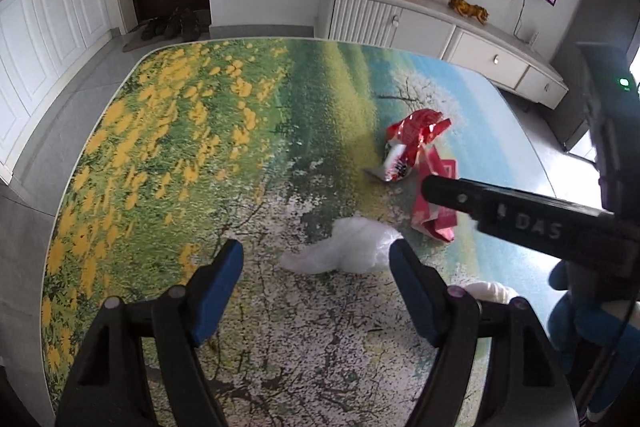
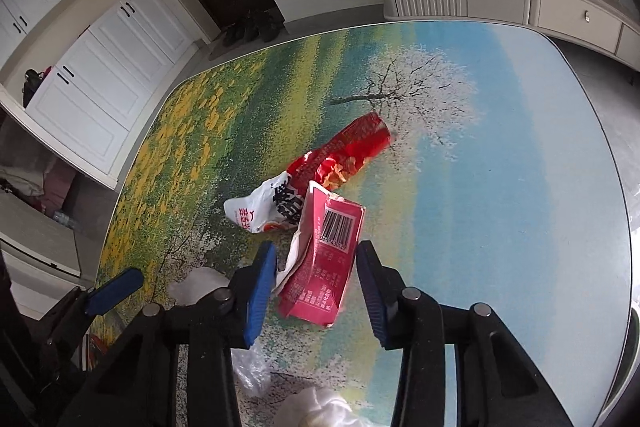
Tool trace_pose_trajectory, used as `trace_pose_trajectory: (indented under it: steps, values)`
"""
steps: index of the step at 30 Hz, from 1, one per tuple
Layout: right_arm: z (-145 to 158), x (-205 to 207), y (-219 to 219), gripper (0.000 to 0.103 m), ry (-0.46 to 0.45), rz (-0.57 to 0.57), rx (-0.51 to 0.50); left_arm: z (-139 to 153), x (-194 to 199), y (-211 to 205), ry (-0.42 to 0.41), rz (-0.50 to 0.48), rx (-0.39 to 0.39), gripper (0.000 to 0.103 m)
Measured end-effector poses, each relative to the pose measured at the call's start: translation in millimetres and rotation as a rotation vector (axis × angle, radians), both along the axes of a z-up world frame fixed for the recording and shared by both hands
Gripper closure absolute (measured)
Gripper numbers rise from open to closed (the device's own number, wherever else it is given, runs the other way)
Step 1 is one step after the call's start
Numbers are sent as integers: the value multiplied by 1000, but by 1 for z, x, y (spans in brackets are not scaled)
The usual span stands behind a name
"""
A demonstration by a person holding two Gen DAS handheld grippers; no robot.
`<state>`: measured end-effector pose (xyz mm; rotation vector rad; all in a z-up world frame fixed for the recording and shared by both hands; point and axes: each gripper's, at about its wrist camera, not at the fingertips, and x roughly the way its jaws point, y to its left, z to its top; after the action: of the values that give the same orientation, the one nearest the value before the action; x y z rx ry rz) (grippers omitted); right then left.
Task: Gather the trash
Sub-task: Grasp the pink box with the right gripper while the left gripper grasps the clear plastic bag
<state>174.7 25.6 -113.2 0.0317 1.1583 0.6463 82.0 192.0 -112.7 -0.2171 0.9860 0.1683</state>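
A crushed pink-red carton [image 2: 326, 259] with a barcode lies on the printed table [image 2: 520, 167], between the fingers of my open right gripper [image 2: 318, 287], which do not touch it. Beyond it lies a red and white snack wrapper [image 2: 332, 163]. In the left wrist view my left gripper [image 1: 316, 267] is open above the table, with a crumpled clear plastic bag [image 1: 344, 247] just ahead between its fingertips. The wrapper [image 1: 412, 139] and carton [image 1: 434, 211] lie further right, partly hidden by the right gripper's finger [image 1: 500, 211].
The table has a landscape print and rounded edges [image 1: 132, 75]. A white tissue-like wad [image 2: 316, 407] and clear plastic [image 2: 250, 371] lie near its front. A white TV cabinet [image 1: 440, 27] stands behind, white cupboards [image 1: 48, 23] at the left.
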Motion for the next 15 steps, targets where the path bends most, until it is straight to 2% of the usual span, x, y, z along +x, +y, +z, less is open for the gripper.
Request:
trace_pose_trajectory:
  steps: [6, 9, 15]
  values:
    - [-1, 1, -20, 66, 1, -24, 14, -8, 10, -7, 29, -19, 3, 29]
    - [-2, 1, -22, 66, 2, -16, 9, -13, 14, -9, 42, -26, -19, 29]
    - [-2, 1, -22, 66, 3, -3, 10, -22, 21, -17, 45, -48, -14, 29]
